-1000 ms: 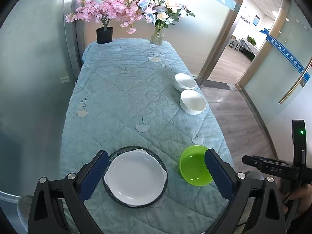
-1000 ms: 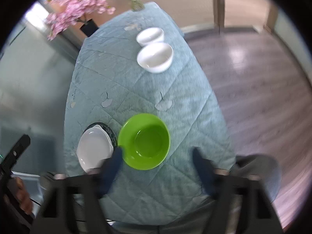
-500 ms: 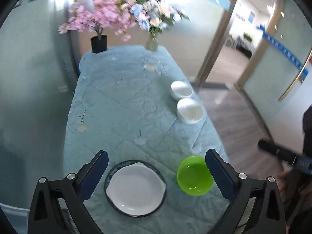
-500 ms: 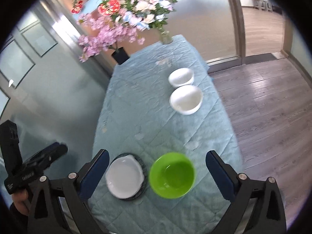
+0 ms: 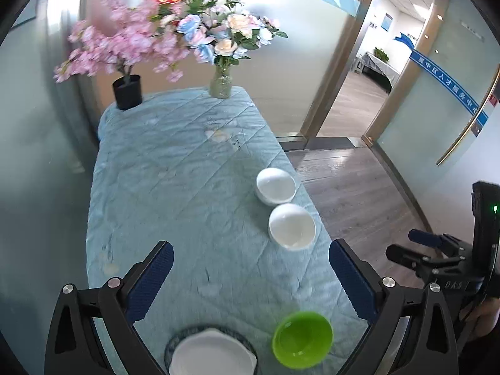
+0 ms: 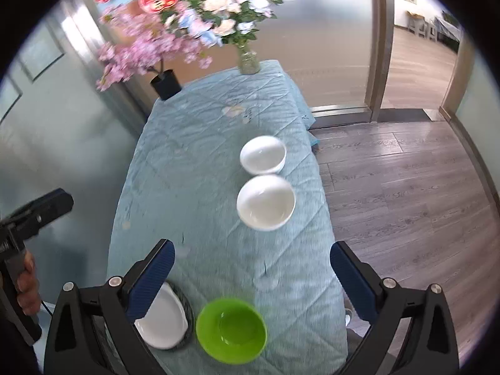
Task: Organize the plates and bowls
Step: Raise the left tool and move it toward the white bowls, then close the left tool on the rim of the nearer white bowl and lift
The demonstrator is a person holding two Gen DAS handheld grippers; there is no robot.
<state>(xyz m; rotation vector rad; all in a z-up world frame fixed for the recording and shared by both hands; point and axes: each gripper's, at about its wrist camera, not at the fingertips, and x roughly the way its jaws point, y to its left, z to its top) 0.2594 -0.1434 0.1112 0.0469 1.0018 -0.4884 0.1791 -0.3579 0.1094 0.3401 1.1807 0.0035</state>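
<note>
Both grippers pulled back, hands free.

My right gripper [image 6: 251,267] has just been opening and now gapes wide with nothing between its fingers; the left gripper [image 5: 250,267] is likewise spread and empty. The green bowl [image 6: 231,329] sits near the table's front edge beside the white plate [image 6: 162,320] (stacked on a dark one); two white bowls [image 6: 265,203] wait farther along.
</note>
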